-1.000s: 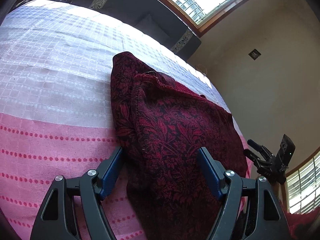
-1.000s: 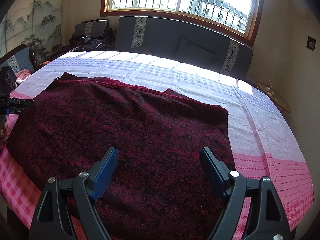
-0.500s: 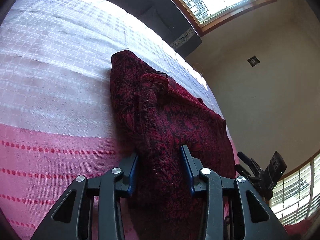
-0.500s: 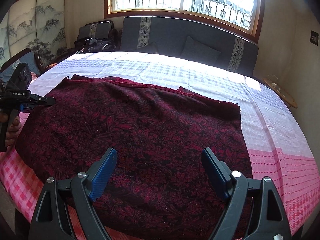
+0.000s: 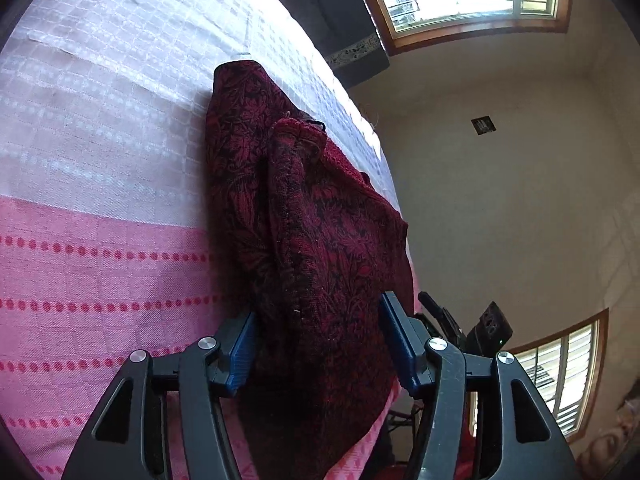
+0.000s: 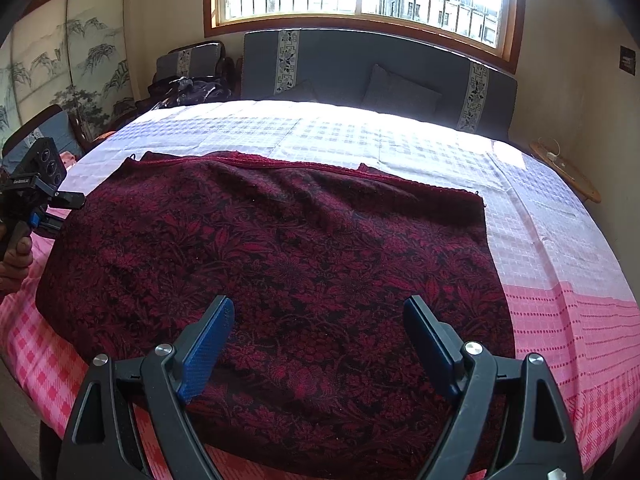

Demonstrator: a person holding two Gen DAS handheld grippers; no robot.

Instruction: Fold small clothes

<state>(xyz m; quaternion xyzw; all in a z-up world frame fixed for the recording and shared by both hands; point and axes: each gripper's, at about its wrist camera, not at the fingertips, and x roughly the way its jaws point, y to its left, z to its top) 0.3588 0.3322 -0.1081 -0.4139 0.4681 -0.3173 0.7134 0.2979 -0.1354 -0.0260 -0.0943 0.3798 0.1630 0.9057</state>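
I hold two grippers over a bed (image 6: 560,240) with a pink and white sheet. A dark red flowery cloth (image 6: 280,248) lies spread flat on it. My left gripper (image 5: 320,344) is at the cloth's edge. Its jaws are partly apart, and a bunched fold of cloth sits between them. I cannot tell if they pinch it. My right gripper (image 6: 318,344) hangs above the near edge, jaws wide, holding nothing.
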